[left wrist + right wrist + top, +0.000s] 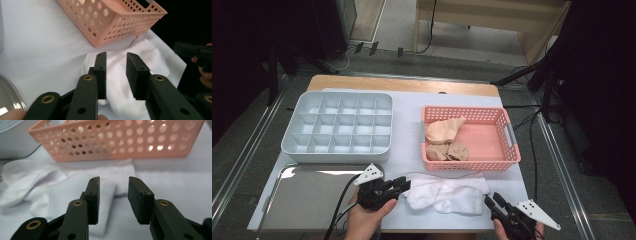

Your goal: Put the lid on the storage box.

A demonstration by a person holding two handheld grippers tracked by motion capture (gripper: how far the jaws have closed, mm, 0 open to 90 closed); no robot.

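A pair of white socks [447, 192] lies crumpled on the white table cover near the front edge, just in front of the pink basket [507, 135]. My left gripper [404, 184] is at the socks' left end, open, its jaws poised over the white fabric [117, 82]. My right gripper [493, 200] is at the socks' right end, open too, with the white sock's [75, 187] edge lying between and beyond its jaws. Inside the pink basket [120, 140] lie beige socks [446, 139].
A grey divided organizer tray [337, 127] stands at the back left. A shiny metal tray [307, 197] sits at the front left, beside my left hand. The pink basket's wall [112, 22] rises just behind the socks.
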